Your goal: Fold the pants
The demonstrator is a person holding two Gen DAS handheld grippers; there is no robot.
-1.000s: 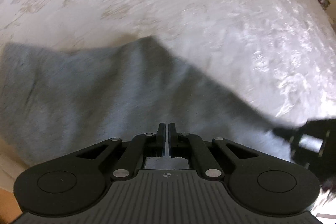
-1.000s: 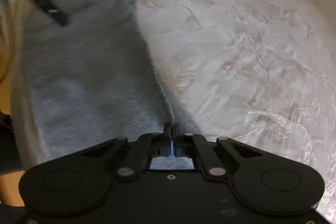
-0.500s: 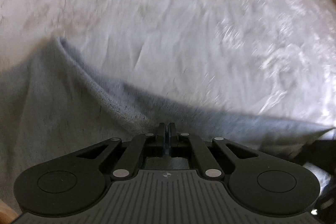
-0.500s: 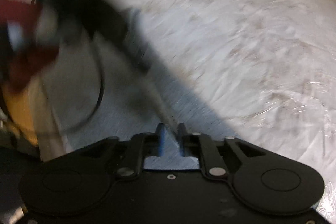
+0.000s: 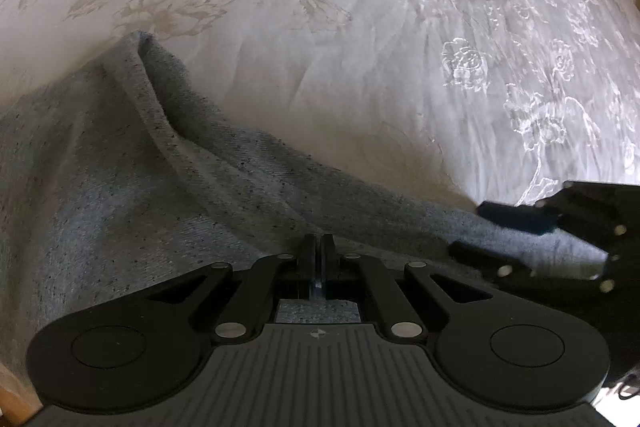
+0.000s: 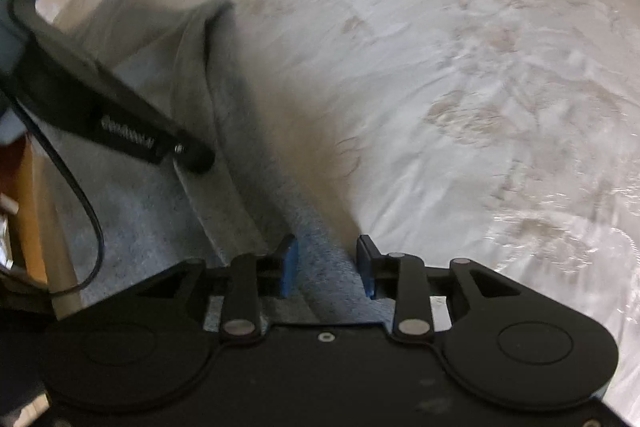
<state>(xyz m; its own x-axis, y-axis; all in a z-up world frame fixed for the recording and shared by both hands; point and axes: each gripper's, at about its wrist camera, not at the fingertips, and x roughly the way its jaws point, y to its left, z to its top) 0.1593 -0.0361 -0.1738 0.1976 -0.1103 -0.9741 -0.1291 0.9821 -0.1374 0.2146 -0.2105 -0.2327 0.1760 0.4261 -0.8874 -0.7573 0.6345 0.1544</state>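
Where the white floral-embossed bedspread (image 5: 360,39) fills the frame from nine o'clock round to three o'clock in both wrist views, it forms the largest surface and carries everything else; its pattern reads sharply in the left wrist view and is blurred in the right wrist view (image 6: 460,87). Grey speckled pants (image 5: 120,187) lie on it, occupying the seven to nine o'clock sector of the left wrist view, with a raised doubled edge running from a peak at ten o'clock down towards five o'clock; in the right wrist view the same pants (image 6: 224,131) run as a band from eleven o'clock down to six o'clock. Left gripper (image 5: 318,251) sits at six o'clock of its own view, fingers pressed together on a fold of the pants cloth; in the right wrist view it (image 6: 192,157) enters from nine o'clock, tip touching the cloth edge. Right gripper (image 6: 327,265) sits at six o'clock of its own view, blue pads (image 6: 289,267) spread wide with the cloth band lying between them, pinching nothing; in the left wrist view it (image 5: 508,235) appears at four o'clock, fingers parted either side of the pants' edge. A strip of wood (image 6: 36,211) shows at eight o'clock of the right wrist view.
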